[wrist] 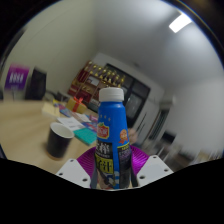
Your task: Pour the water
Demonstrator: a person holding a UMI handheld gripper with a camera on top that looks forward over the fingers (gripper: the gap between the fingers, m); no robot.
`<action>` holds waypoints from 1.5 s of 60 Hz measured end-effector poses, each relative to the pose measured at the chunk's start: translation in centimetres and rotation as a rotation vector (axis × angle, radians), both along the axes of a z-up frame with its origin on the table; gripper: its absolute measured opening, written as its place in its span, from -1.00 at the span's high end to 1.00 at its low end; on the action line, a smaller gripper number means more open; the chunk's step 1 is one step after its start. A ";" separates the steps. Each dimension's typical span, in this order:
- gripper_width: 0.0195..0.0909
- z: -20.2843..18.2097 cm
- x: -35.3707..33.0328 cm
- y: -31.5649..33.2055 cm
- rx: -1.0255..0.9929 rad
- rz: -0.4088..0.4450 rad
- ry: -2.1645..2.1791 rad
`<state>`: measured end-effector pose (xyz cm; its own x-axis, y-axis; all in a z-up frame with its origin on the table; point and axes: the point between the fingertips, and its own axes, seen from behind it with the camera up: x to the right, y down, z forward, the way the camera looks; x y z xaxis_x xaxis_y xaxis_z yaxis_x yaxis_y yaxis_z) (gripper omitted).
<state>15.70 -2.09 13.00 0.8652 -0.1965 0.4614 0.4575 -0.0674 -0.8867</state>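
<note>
The gripper (112, 172) holds a bottle (110, 135) upright, its fingers clenched on the bottle's lower part from both sides, with the purple pads (126, 158) pressed against the label. The bottle is blue with a white cap and a bright printed label, and it rises from between the fingers toward twelve o'clock. At about nine o'clock from the bottle, just beside it and lower down, a dark cup (59, 140) with a pale rim stands on the light wooden table (22, 125). Past the cup, at about eleven o'clock, small colourful items lie on the table, too blurred to name. Well beyond them, a shelf (100, 78) stocked with goods runs along the far wall. A ceiling light (180, 22) glows at one o'clock.
</note>
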 end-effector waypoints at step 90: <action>0.24 -3.5 3.3 9.9 -0.072 0.145 0.546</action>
